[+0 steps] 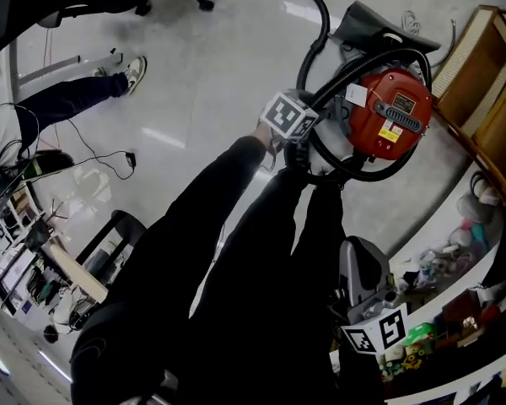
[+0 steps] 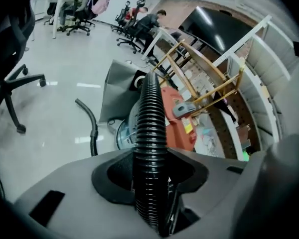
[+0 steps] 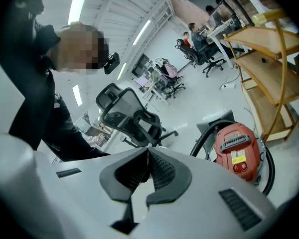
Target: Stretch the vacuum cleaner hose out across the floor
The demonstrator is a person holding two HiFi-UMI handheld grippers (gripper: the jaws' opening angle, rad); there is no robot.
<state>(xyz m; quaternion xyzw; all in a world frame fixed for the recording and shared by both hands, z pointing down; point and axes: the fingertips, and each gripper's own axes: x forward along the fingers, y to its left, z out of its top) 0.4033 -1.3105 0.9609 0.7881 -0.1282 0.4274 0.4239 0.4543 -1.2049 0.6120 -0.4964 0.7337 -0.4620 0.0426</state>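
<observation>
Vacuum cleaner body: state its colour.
Red vacuum cleaner body, clearest in the head view.

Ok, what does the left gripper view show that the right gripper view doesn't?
Only the left gripper view: the black ribbed hose clamped between the pads of the left hand-held gripper. Only the right gripper view: the right hand-held gripper, jaws together and empty, with a black office chair behind it. Both: the red vacuum cleaner on the floor, its hose, and the wooden shelf beside it.
</observation>
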